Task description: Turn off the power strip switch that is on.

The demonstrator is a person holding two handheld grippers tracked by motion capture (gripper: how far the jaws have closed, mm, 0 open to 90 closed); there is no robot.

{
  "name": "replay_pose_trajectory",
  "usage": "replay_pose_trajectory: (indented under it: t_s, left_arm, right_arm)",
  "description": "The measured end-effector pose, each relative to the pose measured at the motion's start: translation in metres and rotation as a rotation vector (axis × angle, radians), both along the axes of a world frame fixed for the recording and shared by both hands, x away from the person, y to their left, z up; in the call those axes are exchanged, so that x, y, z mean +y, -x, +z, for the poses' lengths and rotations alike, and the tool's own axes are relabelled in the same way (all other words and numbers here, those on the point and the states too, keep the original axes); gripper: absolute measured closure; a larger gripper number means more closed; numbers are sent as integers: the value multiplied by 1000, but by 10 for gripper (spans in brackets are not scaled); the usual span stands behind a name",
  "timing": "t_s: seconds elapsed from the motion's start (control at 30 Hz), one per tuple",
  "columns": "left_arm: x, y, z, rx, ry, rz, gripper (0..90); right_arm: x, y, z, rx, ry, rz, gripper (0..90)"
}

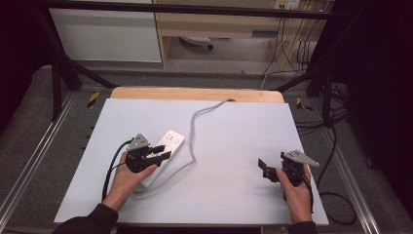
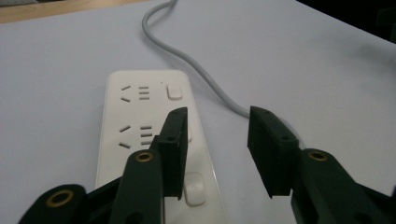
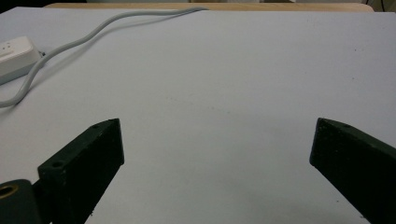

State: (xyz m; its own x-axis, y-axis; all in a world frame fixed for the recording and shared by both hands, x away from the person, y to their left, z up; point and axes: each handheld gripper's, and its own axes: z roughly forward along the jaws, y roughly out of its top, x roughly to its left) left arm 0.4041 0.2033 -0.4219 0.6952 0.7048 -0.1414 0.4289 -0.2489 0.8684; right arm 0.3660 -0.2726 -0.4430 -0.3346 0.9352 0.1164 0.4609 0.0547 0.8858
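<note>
- On the table's [image 1: 229, 161] left half: white strip [image 1: 164, 151] lies flat, angled, sockets and rocker switches up. Grey cord [image 1: 195, 134] snakes off its near end, loops back and runs over the far edge.
- Left gripper [image 1: 165, 152] sits right over the strip's near-middle. Jaws parted, nothing between them.
- Left gripper view: gripper [image 2: 217, 154] has one jaw over the strip's switch column, the other out past the strip's cord-side edge, above bare table. Cannot tell if the jaw tip touches the strip or just hovers.
- Switches [image 2: 173, 91]: three visible down one side of the strip; the middle one is mostly hidden by the jaw.
- Right gripper [image 1: 263, 168] is well apart, over the table's right half. Right gripper view: gripper [image 3: 217, 149] has jaws spread wide, empty, plain mat ahead; strip end [image 3: 14, 56] and cord at far left.
- Step in hand, my read: left is lining up on the strip, either to press a switch with one jaw or to pinch the body across its edge. Approach phase, no grasp yet.
- Next move needs: if pressing, drop the tip squarely onto one rocker, not the gap between. If gripping, shift sideways so both jaws straddle the body, then close.
- Risk: strip is light and loose, a push could skate it. Right is free to brace the far end or the cord.
</note>
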Motion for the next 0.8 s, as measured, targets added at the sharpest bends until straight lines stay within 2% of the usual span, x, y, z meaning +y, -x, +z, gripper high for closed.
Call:
replay_pose_trajectory:
  t_s: [0.17,0.33,0.5,0.6,0.73,0.8]
  left_arm:
    - [0,1,5,-13,44,0,422]
    - [-2,3,8,-63,60,-3,313]
    - [-5,5,10,-87,76,5,182]
    - [-6,6,13,-94,93,27,148]
    - [-4,7,18,-79,113,28,127]
    - [-2,8,23,-76,109,23,116]
  right_arm:
    - [1,0,0,2,3,1,33]
    - [1,-1,-1,3,2,1,33]
    - [1,0,-1,5,0,1,33]
    - [1,-1,-1,6,1,1,33]
    - [0,-1,-1,6,-1,1,32]
    - [0,-1,-1,4,0,2,32]
